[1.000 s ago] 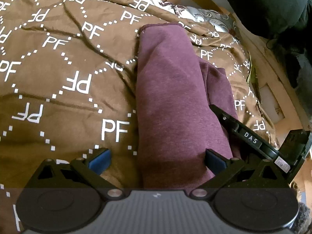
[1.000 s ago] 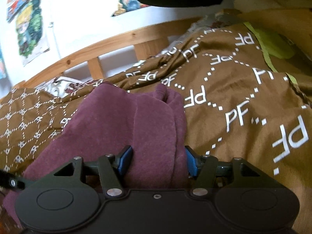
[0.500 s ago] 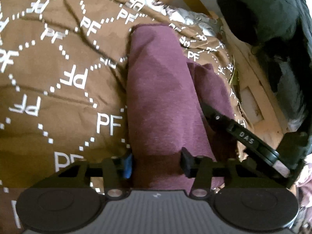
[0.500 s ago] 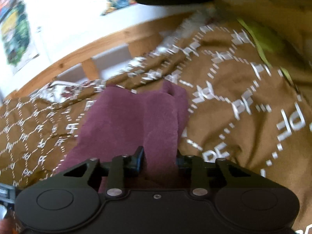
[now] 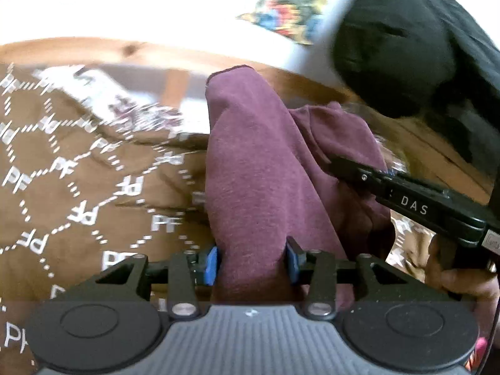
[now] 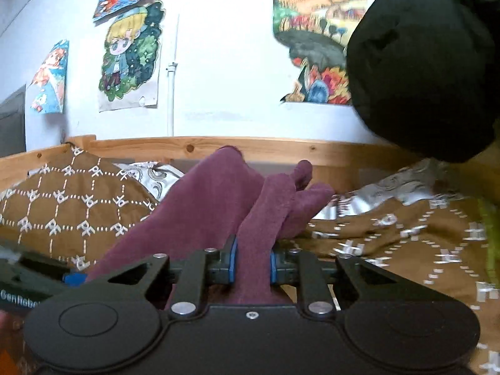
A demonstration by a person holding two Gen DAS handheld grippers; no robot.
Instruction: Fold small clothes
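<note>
We have the maroon garment (image 5: 259,168) pinched at its near edge and hanging clear of the brown patterned bedspread (image 5: 78,187) — the far end droops ahead of us toward the wooden bed frame (image 6: 218,145). The left claw (image 5: 251,261) is clenched on a thick bunch of the cloth between its blue pads; the right claw (image 6: 251,262) is closing on a narrower gathered strip, which already fills the gap. To fold well from here, we judge that both grips should sit on matching corners and travel level with each other, so the carried edge stays straight. The fabric looks soft and thick, so it may sag in the middle — we keep it taut between the claws and lay the far end down first, squarely over the rest.
</note>
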